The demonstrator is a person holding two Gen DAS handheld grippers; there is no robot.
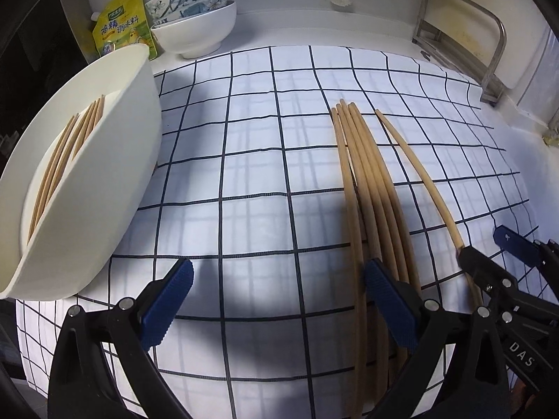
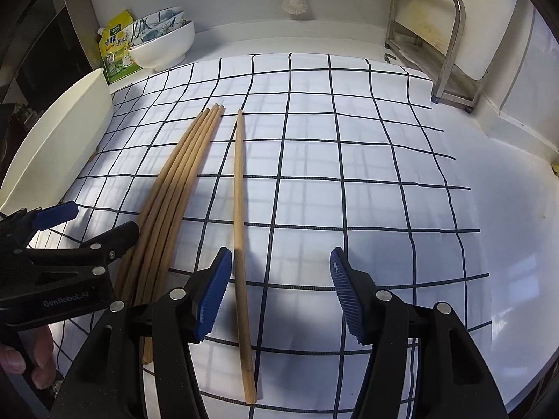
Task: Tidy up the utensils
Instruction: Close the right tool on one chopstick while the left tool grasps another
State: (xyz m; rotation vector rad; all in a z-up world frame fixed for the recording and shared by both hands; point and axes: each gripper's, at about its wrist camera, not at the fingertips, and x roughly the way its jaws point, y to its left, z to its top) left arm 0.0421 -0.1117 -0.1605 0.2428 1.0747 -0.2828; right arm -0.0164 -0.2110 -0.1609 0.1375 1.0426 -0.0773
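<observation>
Several wooden chopsticks (image 1: 367, 192) lie in a bundle on the checked cloth (image 1: 244, 160), with a single chopstick (image 1: 419, 174) just to their right. My left gripper (image 1: 279, 300) is open and low over the cloth, its right finger (image 1: 391, 303) above the bundle. A white tub (image 1: 115, 181) at the left holds several more chopsticks (image 1: 66, 153). In the right wrist view the single chopstick (image 2: 239, 244) lies between the jaws of my open right gripper (image 2: 279, 293), close to the left pad (image 2: 213, 296) and not pressed. The bundle (image 2: 174, 202) runs beside the left gripper (image 2: 94, 223).
Stacked bowls (image 2: 164, 45) and a yellow seasoning pouch (image 2: 115, 49) stand at the back left. A metal rack (image 2: 436, 52) stands at the back right, and a white brush (image 2: 295, 3) hangs on the wall. A hand (image 2: 24, 359) holds the left gripper.
</observation>
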